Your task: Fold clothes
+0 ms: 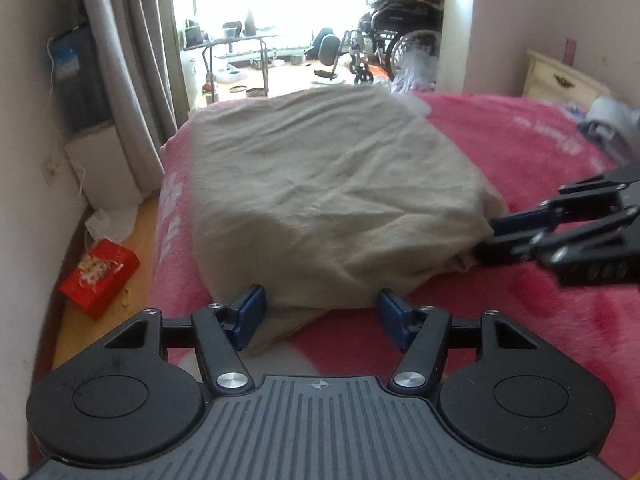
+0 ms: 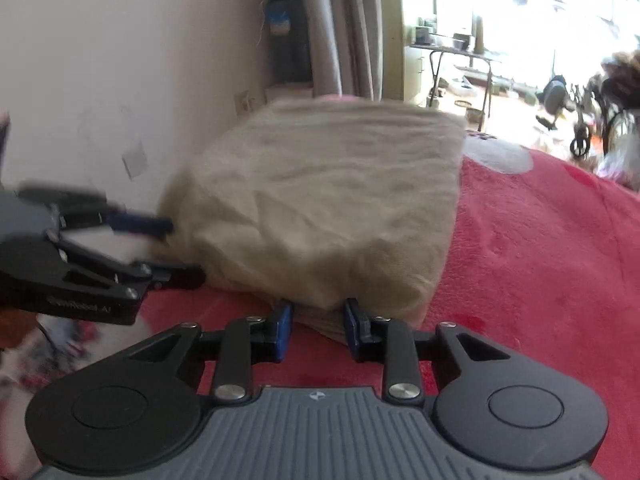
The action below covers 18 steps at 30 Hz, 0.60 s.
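A beige garment (image 1: 328, 184) lies folded into a thick rectangle on the pink blanket (image 1: 520, 152) of a bed. My left gripper (image 1: 322, 314) is at its near edge with the jaws wide. The left pad touches the cloth and the right pad stands clear, so it is open. From the right, my right gripper (image 1: 486, 238) reaches the garment's near right corner. In the right wrist view the garment (image 2: 320, 184) has its layered edge filling the gap between the pads of the right gripper (image 2: 318, 326), shut on it. The left gripper (image 2: 184, 250) shows at the left corner, blurred.
The bed's left side runs along a wall, with a red box (image 1: 100, 276) on the floor and grey curtains (image 1: 128, 60). Beyond the bed's far end stand a wheelchair (image 1: 400, 40) and a metal table (image 1: 236, 44). A cream nightstand (image 1: 560, 80) and loose clothes (image 1: 608, 120) are at the right.
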Each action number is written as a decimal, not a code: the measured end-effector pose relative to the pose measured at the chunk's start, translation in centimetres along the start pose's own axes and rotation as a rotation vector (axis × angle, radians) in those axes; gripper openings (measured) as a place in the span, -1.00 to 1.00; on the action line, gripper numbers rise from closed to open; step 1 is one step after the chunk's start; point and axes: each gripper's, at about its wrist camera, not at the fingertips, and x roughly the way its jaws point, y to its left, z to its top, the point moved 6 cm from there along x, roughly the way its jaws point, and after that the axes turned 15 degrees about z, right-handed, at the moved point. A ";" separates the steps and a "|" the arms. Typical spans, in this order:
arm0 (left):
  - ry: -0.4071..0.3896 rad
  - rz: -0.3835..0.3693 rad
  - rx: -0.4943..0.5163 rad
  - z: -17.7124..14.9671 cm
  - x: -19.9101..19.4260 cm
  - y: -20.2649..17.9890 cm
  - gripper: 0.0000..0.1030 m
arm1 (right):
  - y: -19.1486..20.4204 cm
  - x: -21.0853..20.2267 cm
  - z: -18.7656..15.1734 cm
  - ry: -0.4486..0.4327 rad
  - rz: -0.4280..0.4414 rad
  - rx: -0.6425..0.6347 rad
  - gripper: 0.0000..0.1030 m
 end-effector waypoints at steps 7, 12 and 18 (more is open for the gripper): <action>-0.017 -0.055 -0.151 1.2 -2.1 0.9 0.21 | -1.5 -4.1 1.4 -0.112 -0.080 0.129 -0.40; -0.014 -0.061 -0.162 0.0 -5.8 -1.6 0.27 | -0.5 -7.1 -1.5 -0.054 -0.121 0.223 -0.36; -0.033 -0.065 -0.239 -2.2 -11.8 -3.6 0.93 | 2.4 -11.6 -5.5 0.004 -0.183 0.259 -0.01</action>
